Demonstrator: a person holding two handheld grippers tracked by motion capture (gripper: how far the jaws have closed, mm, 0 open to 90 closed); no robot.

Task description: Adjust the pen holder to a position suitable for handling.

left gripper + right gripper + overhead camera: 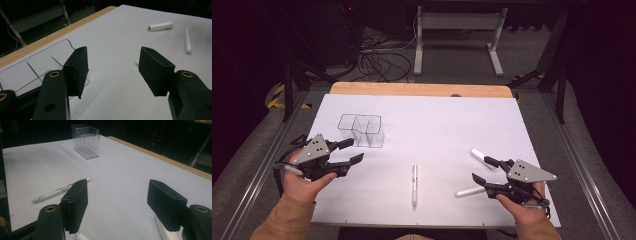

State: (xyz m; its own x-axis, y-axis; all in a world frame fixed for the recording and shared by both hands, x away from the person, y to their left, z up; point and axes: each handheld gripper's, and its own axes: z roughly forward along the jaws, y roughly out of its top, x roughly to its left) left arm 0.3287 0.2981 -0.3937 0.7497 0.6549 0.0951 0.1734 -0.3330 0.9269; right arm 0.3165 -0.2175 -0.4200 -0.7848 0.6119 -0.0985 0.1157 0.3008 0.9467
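Note:
A clear plastic box (362, 130) with compartments stands on the white sheet (437, 125) at the left. My left gripper (356, 150) hovers just in front of the box, jaws apart with nothing between them (113, 53); the box (37, 65) lies low at the left of its view. A white pen (414, 184) lies mid-table near the front. My right gripper (480, 168) is open (118, 186) between a white capped marker (469, 192) and a short white block (477, 155). The pen (60, 190) lies past its left jaw, and the box (85, 141) stands farther off.
The sheet rests on a wooden table whose far edge (422, 89) shows bare wood. Metal rails run along both sides. Beyond the table are floor cables (382, 62) and a white stand (457, 35). In the left gripper view the block (160, 26) and marker (187, 41) lie far right.

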